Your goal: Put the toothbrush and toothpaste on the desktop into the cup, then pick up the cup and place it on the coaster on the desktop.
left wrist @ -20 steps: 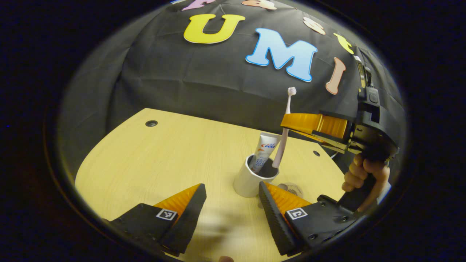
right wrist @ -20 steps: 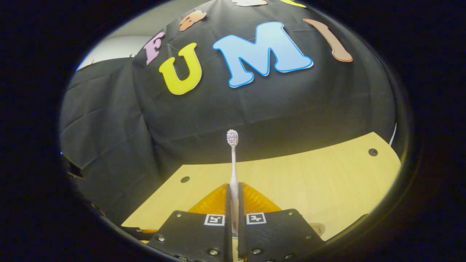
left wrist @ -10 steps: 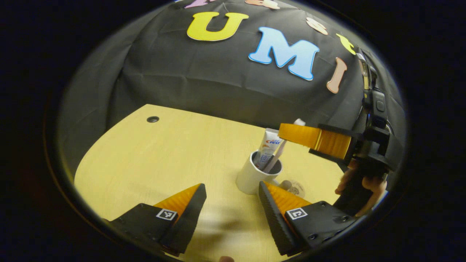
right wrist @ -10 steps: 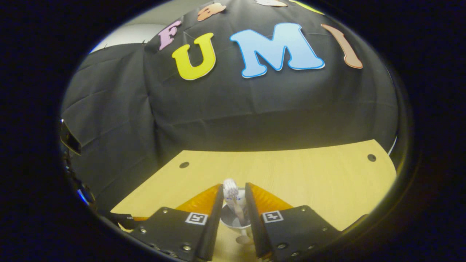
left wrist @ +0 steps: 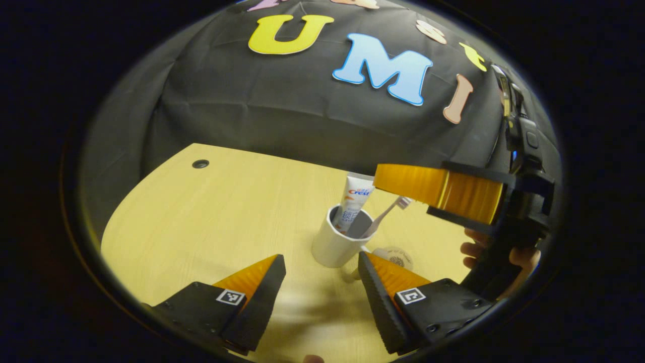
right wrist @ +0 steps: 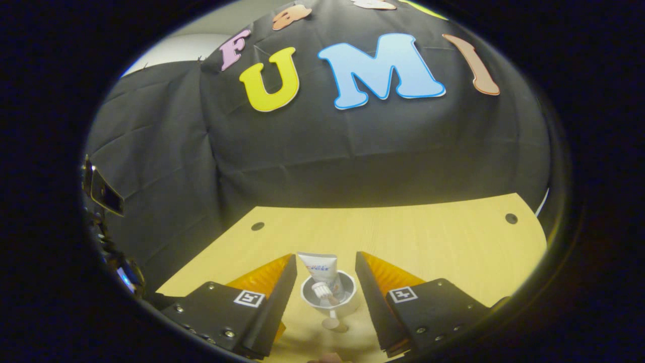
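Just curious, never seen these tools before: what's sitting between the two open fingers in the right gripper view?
The white cup, holding the toothpaste and toothbrush, with the bare desktop around it.

You can read one brand: "Crest" on the toothpaste standing in the cup. The smaller print beneath it is illegible. In the right gripper view its label is blurred.
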